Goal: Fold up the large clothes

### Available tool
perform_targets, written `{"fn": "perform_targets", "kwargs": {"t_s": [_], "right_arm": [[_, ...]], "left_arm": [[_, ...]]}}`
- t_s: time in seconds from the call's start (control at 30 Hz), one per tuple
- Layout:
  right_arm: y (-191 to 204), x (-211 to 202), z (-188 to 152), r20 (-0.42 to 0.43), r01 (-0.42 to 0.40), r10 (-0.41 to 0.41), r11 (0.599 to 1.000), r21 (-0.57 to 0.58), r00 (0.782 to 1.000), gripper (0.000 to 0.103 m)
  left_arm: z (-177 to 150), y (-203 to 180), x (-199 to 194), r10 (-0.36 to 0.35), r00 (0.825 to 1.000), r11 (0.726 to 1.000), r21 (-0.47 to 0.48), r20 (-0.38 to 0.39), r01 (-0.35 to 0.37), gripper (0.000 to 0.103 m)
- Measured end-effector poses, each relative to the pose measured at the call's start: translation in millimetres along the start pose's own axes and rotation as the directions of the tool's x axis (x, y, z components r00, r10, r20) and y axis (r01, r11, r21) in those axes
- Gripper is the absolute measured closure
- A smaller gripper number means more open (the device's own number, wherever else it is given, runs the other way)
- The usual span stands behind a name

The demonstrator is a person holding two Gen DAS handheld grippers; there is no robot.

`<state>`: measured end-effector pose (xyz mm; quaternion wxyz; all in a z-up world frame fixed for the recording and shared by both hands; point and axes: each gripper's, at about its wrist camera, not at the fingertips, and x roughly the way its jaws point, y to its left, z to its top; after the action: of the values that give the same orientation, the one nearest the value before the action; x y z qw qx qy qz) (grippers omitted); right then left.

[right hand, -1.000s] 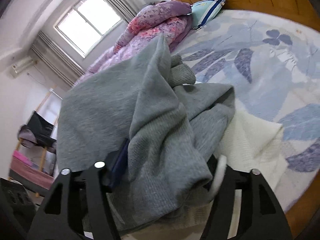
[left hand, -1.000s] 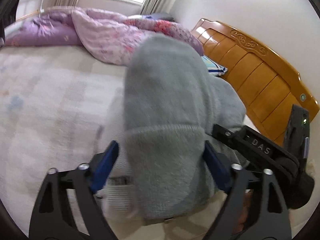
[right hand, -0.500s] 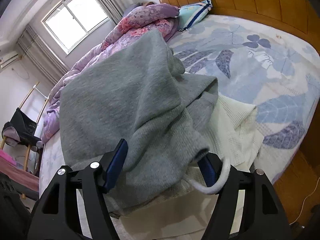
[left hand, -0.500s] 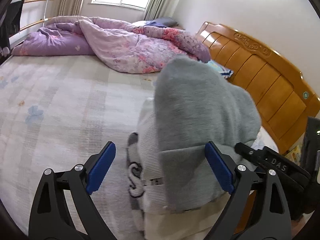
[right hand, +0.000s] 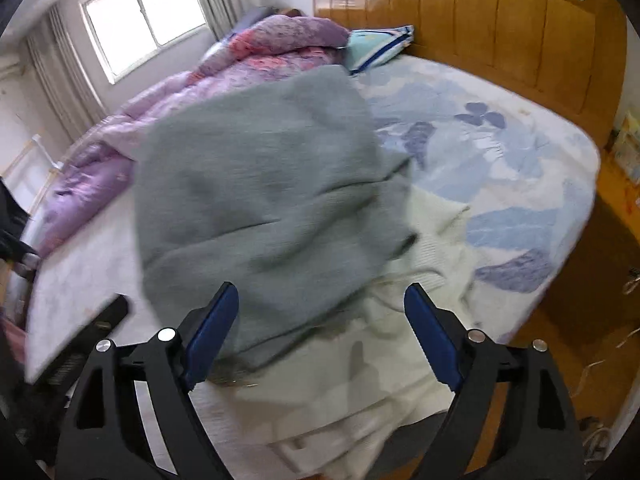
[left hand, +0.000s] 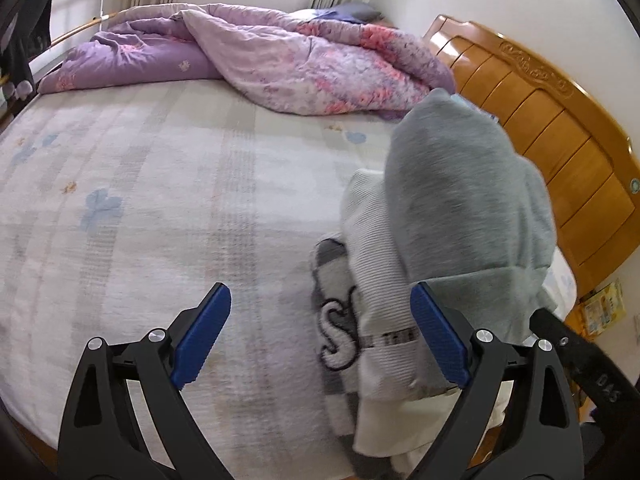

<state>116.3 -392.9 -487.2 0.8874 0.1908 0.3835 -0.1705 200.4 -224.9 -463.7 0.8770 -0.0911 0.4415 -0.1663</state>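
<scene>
— How many garments on the bed?
— Three: a grey sweater, a cream knit, a lettered one.
— Bedding?
— One quilt, one pillow.

A wide bed with a pale sheet printed with faint blue flowers and an orange wooden headboard. A rumpled purple floral quilt is heaped along the side away from the headboard's near end. Beside the headboard lies a pile of clothes: a grey knitted sweater on cream knitwear.
</scene>
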Motion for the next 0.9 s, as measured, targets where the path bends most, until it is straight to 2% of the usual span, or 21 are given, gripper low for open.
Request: {"fn": "perform_targets", "kwargs": {"t_s": [0.33, 0.57, 0.7, 0.9], "right_arm": [[66.8, -9.1, -15.9, 0.029, -0.067, 0.069, 0.996, -0.056, 0.997, 0.021], [104.5, -21.3, -35.5, 0.035, -0.042, 0.044, 0.998, -0.05, 0.998, 0.02], [128.7, -29.2, -48.1, 0.034, 0.006, -0.003, 0.998, -0.07, 0.999, 0.018], [168.9, -37.1, -69.4, 0.023, 0.027, -0.025, 0.996, -0.087, 0.999, 0.017]], "left_arm": [[-4.3, 29.8, -21.1, 0.021, 1.0, 0.999, 0.032, 0.003, -0.021, 0.011], [-2.3, 60.6, -43.6, 0.053, 0.998, 0.995, 0.08, 0.024, -0.055, 0.011], [-1.6, 81.6, -57.0, 0.084, 0.996, 0.989, 0.12, 0.031, -0.087, 0.011], [-3.2, 126.9, -73.9, 0.101, 0.995, 0.989, 0.106, 0.018, -0.102, 0.011]]}}
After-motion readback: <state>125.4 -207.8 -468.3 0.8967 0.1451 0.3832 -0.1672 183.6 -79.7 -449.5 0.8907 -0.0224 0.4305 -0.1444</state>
